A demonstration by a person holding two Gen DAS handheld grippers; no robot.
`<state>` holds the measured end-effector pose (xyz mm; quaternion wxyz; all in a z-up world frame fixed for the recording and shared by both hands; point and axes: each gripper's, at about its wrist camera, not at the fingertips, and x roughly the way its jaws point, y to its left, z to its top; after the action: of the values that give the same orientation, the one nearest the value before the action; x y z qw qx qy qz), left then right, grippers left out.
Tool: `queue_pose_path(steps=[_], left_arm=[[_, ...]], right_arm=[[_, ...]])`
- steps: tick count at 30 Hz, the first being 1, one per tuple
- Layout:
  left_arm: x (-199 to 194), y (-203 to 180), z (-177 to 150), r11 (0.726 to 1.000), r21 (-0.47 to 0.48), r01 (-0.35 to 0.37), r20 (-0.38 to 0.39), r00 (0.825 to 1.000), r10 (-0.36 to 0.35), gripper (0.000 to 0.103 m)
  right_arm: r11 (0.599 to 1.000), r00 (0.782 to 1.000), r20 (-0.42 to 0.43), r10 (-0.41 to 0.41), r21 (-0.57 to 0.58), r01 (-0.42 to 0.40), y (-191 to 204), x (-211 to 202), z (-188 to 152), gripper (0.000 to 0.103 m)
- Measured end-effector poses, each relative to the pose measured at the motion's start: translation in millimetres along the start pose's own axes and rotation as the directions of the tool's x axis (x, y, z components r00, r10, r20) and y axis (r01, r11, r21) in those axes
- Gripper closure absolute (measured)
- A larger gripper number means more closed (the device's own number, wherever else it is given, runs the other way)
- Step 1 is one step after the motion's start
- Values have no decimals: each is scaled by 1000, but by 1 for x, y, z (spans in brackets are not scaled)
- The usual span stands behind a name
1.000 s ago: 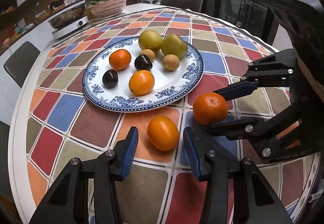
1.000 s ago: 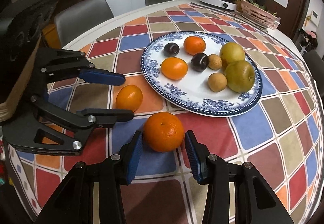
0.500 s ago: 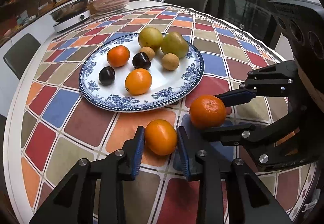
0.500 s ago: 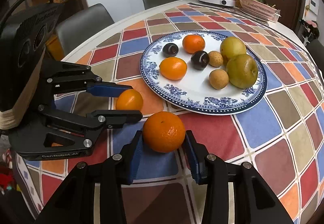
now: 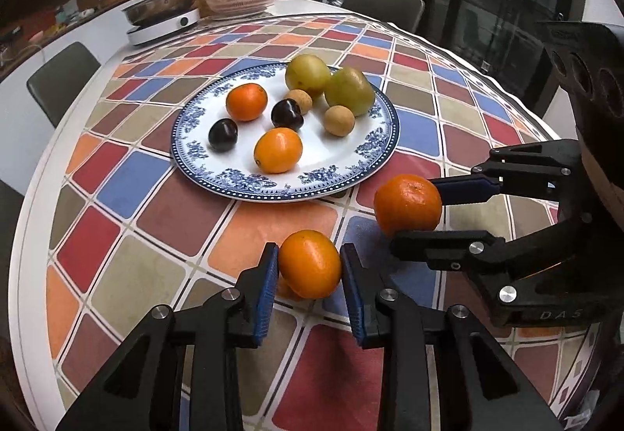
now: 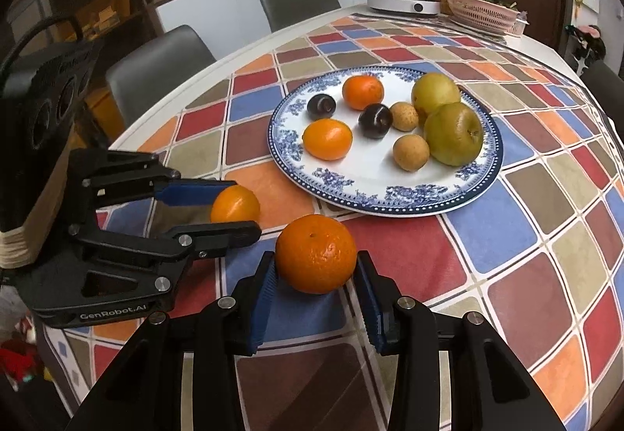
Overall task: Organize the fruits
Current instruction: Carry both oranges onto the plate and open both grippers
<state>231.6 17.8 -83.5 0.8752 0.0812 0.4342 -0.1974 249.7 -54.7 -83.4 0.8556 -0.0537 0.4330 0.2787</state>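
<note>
My left gripper (image 5: 310,267) is shut on a smooth orange fruit (image 5: 310,264) and holds it just above the checked tablecloth. My right gripper (image 6: 315,269) is shut on a dimpled tangerine (image 6: 315,253), also lifted. Each gripper shows in the other's view: the right one (image 5: 421,212) with the tangerine (image 5: 407,205), the left one (image 6: 230,211) with the orange fruit (image 6: 235,204). Beyond them lies a blue-and-white plate (image 5: 343,173) (image 6: 409,201) with two orange fruits, two dark plums, two small brown fruits and two green pears.
The round table (image 5: 117,290) carries a multicoloured checked cloth. At its far side stand an induction cooker with a steel pot (image 5: 162,10) and a pink basket (image 5: 240,0). Grey chairs (image 6: 156,68) stand around the table.
Both grippers closed on their fruits and lifted them off the cloth. The two grippers have risen and the plate looks farther below.
</note>
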Motion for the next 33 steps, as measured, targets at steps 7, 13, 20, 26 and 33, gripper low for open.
queue_pose_path(steps=[7, 13, 20, 26, 33], left_arm=[[-20, -1, 7, 999, -38, -12, 48, 999, 14, 71], [-43, -5, 19, 999, -46, -26, 116, 993, 32, 71], [-63, -6, 34, 997, -58, -52, 162, 985, 60, 71], [-74, -3, 46, 995, -72, -65, 188, 979, 78, 71], [-77, 7, 68, 993, -83, -86, 210, 972, 102, 71]], right_arm=[[1000, 999, 50, -9, 6, 9, 1, -18, 6, 62], [1000, 995, 101, -17, 16, 15, 1, -35, 14, 62], [999, 986, 165, -28, 33, 23, 2, -57, 26, 62], [998, 978, 205, -38, 47, 29, 1, -71, 38, 62], [998, 974, 221, -42, 51, 31, -7, -74, 63, 62]])
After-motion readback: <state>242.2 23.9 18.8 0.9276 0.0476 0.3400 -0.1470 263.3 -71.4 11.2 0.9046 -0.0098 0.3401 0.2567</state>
